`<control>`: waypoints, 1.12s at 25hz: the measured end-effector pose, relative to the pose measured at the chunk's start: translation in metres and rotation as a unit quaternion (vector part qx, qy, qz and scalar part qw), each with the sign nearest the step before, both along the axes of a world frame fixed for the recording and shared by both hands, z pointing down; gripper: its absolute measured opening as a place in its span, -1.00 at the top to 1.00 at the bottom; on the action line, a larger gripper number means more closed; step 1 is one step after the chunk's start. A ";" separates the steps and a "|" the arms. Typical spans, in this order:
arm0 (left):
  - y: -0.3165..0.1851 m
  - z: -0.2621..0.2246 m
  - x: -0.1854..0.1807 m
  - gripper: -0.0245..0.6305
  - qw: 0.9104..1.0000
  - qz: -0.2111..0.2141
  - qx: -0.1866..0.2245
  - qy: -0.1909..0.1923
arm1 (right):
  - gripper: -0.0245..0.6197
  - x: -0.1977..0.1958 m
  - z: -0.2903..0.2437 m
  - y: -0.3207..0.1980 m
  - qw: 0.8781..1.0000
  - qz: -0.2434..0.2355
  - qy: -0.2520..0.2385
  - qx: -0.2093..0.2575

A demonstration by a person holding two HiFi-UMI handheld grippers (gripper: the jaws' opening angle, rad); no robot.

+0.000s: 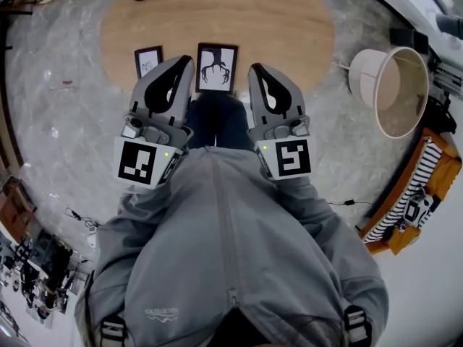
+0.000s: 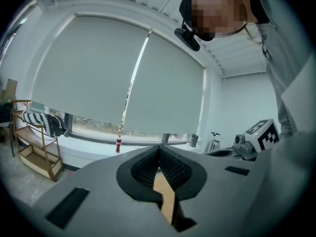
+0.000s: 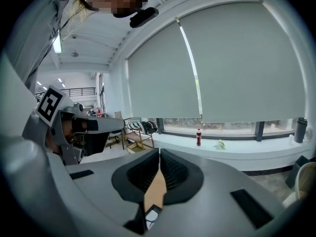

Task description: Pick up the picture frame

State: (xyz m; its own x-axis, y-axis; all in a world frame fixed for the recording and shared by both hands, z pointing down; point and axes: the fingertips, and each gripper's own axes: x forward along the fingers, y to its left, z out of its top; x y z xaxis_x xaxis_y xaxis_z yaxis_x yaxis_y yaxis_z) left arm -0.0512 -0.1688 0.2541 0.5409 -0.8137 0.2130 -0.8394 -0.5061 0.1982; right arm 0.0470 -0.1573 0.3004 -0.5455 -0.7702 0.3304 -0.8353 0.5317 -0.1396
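Holds left gripper (image 1: 185, 61) and right gripper (image 1: 255, 68) above wooden table (image 1: 289, 20), flanking larger picture frame (image 1: 216, 67); both pressed together, empty.

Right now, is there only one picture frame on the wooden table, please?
No, the table holds two: a larger frame with a dark branching picture and a smaller frame to its left.

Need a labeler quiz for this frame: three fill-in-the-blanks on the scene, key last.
1. In the head view, the larger picture frame lies to the ___ of the smaller picture frame.
2. The left claw and right claw are both ___.
3. The wooden table holds ___ picture frames.
Missing: right; shut; two.
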 end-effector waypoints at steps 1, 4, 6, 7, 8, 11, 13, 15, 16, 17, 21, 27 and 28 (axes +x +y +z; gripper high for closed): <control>-0.002 0.011 -0.001 0.87 1.000 0.006 -0.004 -0.001 | 0.82 -0.005 0.008 -0.004 1.000 0.002 -0.002 0.002; -0.007 0.045 -0.005 0.87 1.000 0.020 -0.018 0.001 | 0.82 -0.012 0.033 -0.010 1.000 0.011 -0.001 -0.004; -0.006 0.068 -0.008 0.87 0.999 0.026 -0.030 0.004 | 0.82 -0.015 0.052 -0.011 1.000 0.013 0.005 -0.010; -0.005 0.080 -0.010 0.87 0.999 0.030 -0.034 0.004 | 0.82 -0.016 0.060 -0.013 1.000 0.017 0.004 -0.009; -0.006 0.092 -0.011 0.87 0.999 0.035 -0.036 0.003 | 0.82 -0.017 0.069 -0.016 1.000 0.021 0.003 -0.008; -0.010 0.124 -0.013 0.87 0.999 0.041 -0.034 0.002 | 0.82 -0.020 0.098 -0.023 1.000 0.028 0.000 -0.010; -0.012 0.142 -0.012 0.87 0.999 0.040 -0.034 0.007 | 0.82 -0.022 0.115 -0.024 0.999 0.028 -0.001 -0.017; -0.012 0.160 -0.010 0.87 0.998 0.046 -0.037 0.010 | 0.82 -0.023 0.131 -0.026 0.999 0.029 0.002 -0.020; -0.011 0.172 -0.009 0.87 0.998 0.049 -0.041 0.011 | 0.82 -0.024 0.140 -0.027 0.999 0.029 0.006 -0.019; -0.010 0.186 -0.008 0.87 0.998 0.051 -0.046 0.012 | 0.82 -0.025 0.153 -0.027 0.999 0.027 0.009 -0.018; -0.009 0.226 -0.008 0.87 0.997 0.055 -0.061 0.015 | 0.82 -0.032 0.188 -0.026 0.999 0.016 0.010 -0.025; -0.006 0.260 -0.007 0.87 0.995 0.073 -0.073 0.011 | 0.82 -0.038 0.212 -0.025 0.999 0.008 0.023 -0.024; -0.006 0.267 -0.007 0.87 0.994 0.072 -0.077 0.012 | 0.82 -0.038 0.217 -0.025 0.999 0.009 0.023 -0.024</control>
State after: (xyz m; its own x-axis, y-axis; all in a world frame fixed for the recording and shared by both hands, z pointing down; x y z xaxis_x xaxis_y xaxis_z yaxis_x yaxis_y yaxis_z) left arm -0.0585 -0.1747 0.5212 0.6567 -0.6858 0.3137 -0.7537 -0.5835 0.3023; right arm 0.0091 -0.1822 0.5173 -0.5158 -0.7618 0.3919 -0.8504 0.5106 -0.1269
